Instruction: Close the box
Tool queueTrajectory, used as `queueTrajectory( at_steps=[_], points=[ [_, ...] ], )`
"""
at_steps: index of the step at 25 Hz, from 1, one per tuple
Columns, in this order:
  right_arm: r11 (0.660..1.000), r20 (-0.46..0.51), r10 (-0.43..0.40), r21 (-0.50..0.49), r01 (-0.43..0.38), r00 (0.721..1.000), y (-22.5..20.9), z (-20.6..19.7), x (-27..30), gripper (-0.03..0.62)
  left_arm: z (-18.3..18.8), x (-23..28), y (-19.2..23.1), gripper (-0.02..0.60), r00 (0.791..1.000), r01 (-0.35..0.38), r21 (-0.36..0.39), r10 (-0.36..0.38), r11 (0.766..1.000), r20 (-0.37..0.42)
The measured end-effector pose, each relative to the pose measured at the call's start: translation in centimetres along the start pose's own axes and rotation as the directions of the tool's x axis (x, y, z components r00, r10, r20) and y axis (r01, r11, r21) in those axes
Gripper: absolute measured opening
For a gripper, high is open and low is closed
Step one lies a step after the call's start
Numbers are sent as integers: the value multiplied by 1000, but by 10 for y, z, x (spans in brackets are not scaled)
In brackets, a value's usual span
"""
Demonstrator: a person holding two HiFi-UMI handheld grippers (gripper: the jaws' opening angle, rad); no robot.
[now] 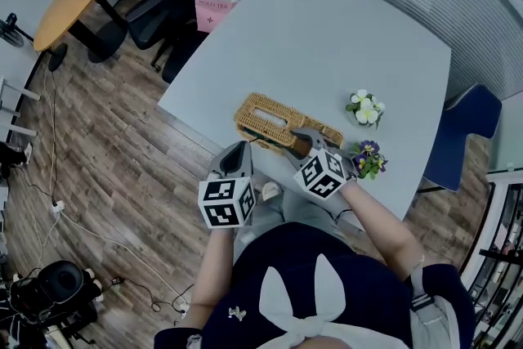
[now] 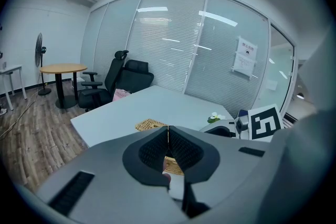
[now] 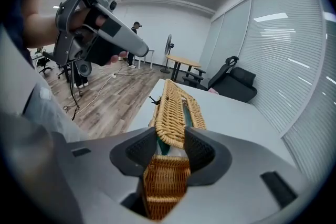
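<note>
A wicker box (image 1: 274, 120) sits on the pale desk (image 1: 343, 37), close to the edge nearest the person. It is long and yellow-brown, and its lid (image 3: 176, 113) has a slot in the top.

The right gripper (image 1: 306, 140) is at the right end of the box. In the right gripper view its jaws stand apart with the end of the lid between them. The pads look right up against the lid on both sides, so the gripper is pinching it. The lid is up a little at this end. Something green shows in the gap under it. The end wall of the box is just below the jaws.

The left gripper (image 1: 237, 149) is in the air at the edge of the desk, just left of the box and not touching it. In the left gripper view its jaws are pressed together and hold nothing. A bit of the box shows behind them.

Two little bunches of flowers stand on the desk to the right of the box. The white flowers (image 1: 365, 108) are farther back. The purple flowers (image 1: 369, 158) are nearer, just beside the right gripper.

A pink bag (image 1: 214, 8) lies on a black chair (image 1: 163, 12) at the far side of the desk. A round wooden table (image 1: 72, 0) stands to the left, on the wood floor (image 1: 106, 143). A blue chair (image 1: 462, 131) is at the right side of the desk.
</note>
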State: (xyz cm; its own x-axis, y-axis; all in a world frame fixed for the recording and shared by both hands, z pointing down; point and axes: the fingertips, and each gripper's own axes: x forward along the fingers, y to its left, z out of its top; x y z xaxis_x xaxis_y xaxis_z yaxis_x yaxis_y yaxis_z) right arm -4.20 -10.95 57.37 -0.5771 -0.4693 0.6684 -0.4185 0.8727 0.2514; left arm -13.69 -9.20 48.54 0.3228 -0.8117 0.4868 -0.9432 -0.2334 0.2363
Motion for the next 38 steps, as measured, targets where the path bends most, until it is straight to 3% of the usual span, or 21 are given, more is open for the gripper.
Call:
queueTrajectory(
  at_steps=[8,32,38],
  points=[
    [998,-19,51,39,-50,999,8,-7,4,169,-3,-2,0,23,1000,-10,-9,10,1000,-3],
    [996,-74,76,50,-72,994,19,-20,21,187,-20,-13,-7,23,999,-38,-30,38,999,-15],
    [988,-65,108,116,-100,992,24,-17,18,198,-24,-21,-12,23,999,-46,-31,45,998,-17]
  ],
)
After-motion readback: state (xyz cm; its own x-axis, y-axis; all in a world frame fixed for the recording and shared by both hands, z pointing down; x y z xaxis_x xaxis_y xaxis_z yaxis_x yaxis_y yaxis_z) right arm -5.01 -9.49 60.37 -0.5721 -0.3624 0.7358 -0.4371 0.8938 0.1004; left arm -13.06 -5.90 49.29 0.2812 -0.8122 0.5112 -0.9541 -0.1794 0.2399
